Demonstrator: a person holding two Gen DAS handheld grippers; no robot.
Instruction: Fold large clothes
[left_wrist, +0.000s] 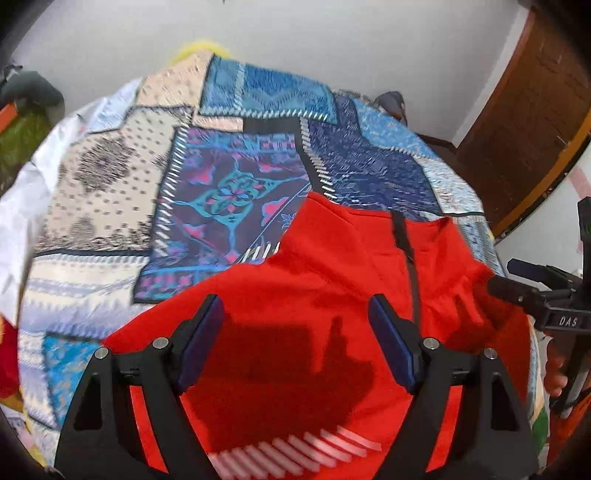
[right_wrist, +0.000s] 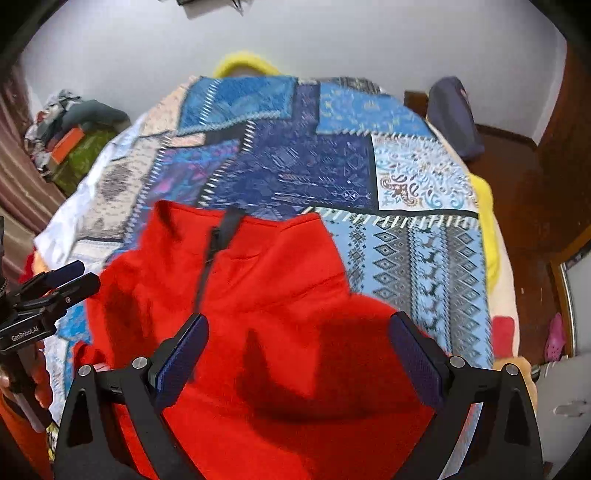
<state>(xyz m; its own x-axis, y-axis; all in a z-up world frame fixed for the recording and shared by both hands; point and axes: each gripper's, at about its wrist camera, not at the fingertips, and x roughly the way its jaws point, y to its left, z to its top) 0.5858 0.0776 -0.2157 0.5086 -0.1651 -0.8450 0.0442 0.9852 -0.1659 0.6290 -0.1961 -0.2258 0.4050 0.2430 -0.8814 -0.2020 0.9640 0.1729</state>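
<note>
A bed (right_wrist: 424, 236) fills both wrist views, covered with a patchwork bedspread (left_wrist: 229, 177) of blue, purple and cream patterned panels. A plain pale wall stands behind it, and a brown wooden door (left_wrist: 524, 122) shows at the right edge of the left wrist view.

A large red garment (right_wrist: 280, 288) lies spread on the near part of the bed, on top of the bedspread. It has a dark zipper (right_wrist: 214, 254) running down from its collar, and the collar end points away toward the wall. In the left wrist view pale stripes (left_wrist: 295, 446) show on the near part of the red cloth. The fabric looks mostly flat, with some bunching along its right edge in the left wrist view.

The left gripper (left_wrist: 295, 347) hovers over the near part of the garment with its jaws spread wide and nothing between them. The right gripper (right_wrist: 299, 358) hovers alongside over the same cloth, its jaws also spread wide and empty. Each casts a shadow on the red fabric below.

Judging from this, the garment is laid out and no fold is visible. The next move likely calls for each gripper to lower onto an edge of the cloth, close on it, and lift it over evenly.
</note>
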